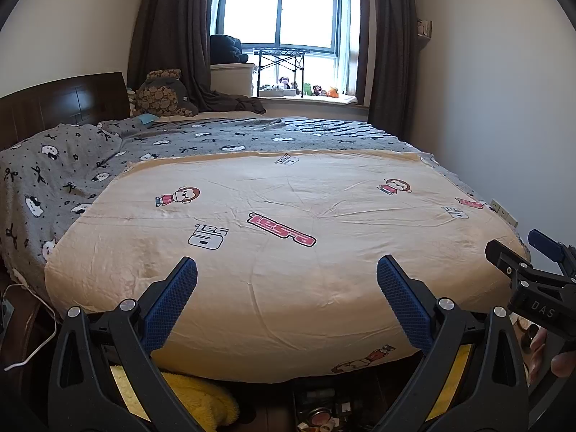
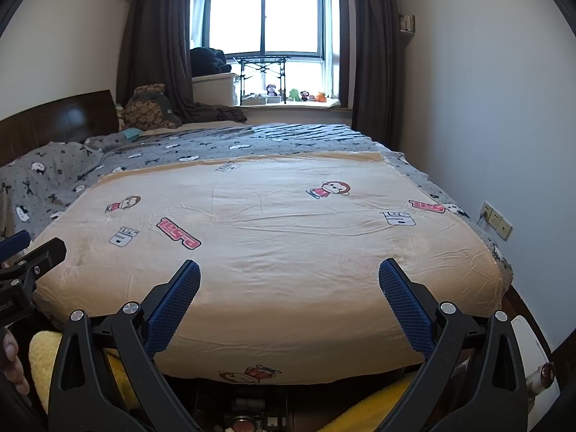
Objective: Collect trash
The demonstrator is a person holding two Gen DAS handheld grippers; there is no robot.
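Observation:
No trash shows on the bed. My left gripper [image 1: 287, 277] is open and empty above the foot of the bed, over the cream cartoon-print sheet [image 1: 288, 194]. My right gripper [image 2: 289, 280] is open and empty, also over the cream sheet [image 2: 273, 216]. The right gripper also shows at the right edge of the left wrist view [image 1: 532, 262]. The left gripper shows at the left edge of the right wrist view [image 2: 25, 262]. A box of small items [image 1: 324, 414] sits on the floor below the bed's foot, partly hidden; it also shows in the right wrist view [image 2: 248, 417].
A grey patterned blanket [image 1: 72, 165] covers the bed's head end by a dark wooden headboard [image 1: 64, 100]. A window sill [image 1: 306, 99] holds toys and a folding rack. A yellow fluffy cloth [image 1: 201, 392] lies on the floor. Wall sockets [image 2: 496, 219] sit at right.

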